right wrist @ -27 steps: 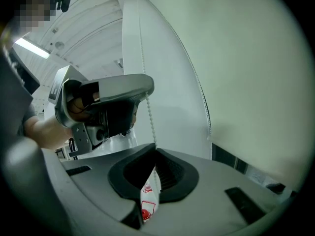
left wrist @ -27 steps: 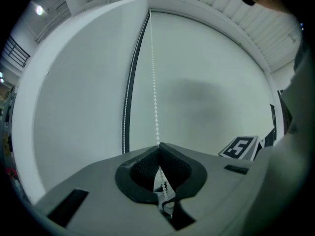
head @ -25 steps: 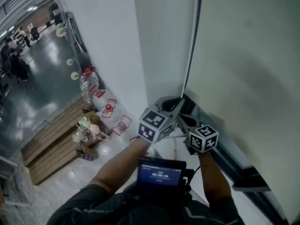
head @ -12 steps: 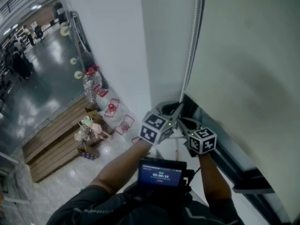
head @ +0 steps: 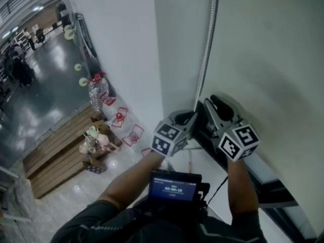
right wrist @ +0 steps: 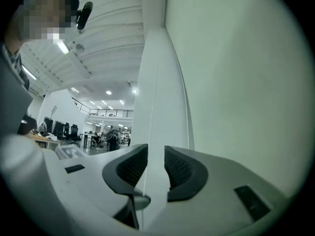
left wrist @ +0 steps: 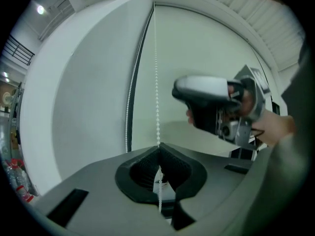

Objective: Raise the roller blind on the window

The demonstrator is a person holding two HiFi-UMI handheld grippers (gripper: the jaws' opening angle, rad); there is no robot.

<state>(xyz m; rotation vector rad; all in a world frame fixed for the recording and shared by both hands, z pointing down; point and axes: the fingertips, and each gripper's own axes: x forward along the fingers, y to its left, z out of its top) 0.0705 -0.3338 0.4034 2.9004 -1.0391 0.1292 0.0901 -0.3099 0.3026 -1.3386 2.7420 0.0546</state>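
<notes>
Since a second ago the right gripper (head: 213, 103) has climbed from just under the left one to a spot higher up, to the right of the chain, and its jaws have just been opening; its own view shows the ribbed pads apart with nothing pressed between them. The thin white beaded pull chain (head: 205, 59) hangs straight down the left edge of the pale greenish-white fabric roller blind (head: 273, 59), which covers the window on the right of the head view. The left gripper (head: 187, 118) is clamped on that chain, the beads running up out of its closed pads (left wrist: 158, 163). The likeliest trouble is a missed bite: the chain is very thin, and the right jaws could close on air beside it, or nip the blind fabric just behind. If the left grip lets go before the right one holds, I judge that the blind could run back down. The left gripper view shows a second beaded strand (left wrist: 130, 92) along the dark edge, and pulling that one would probably lower the blind instead. Room is narrow sideways, with the plain white wall (head: 126, 49) near the chain on the left and the blind on the right; upward along the chain it is open. Below lies a dark window-frame strip (head: 268, 186), and far under that the glossy grey floor (head: 45, 85).
</notes>
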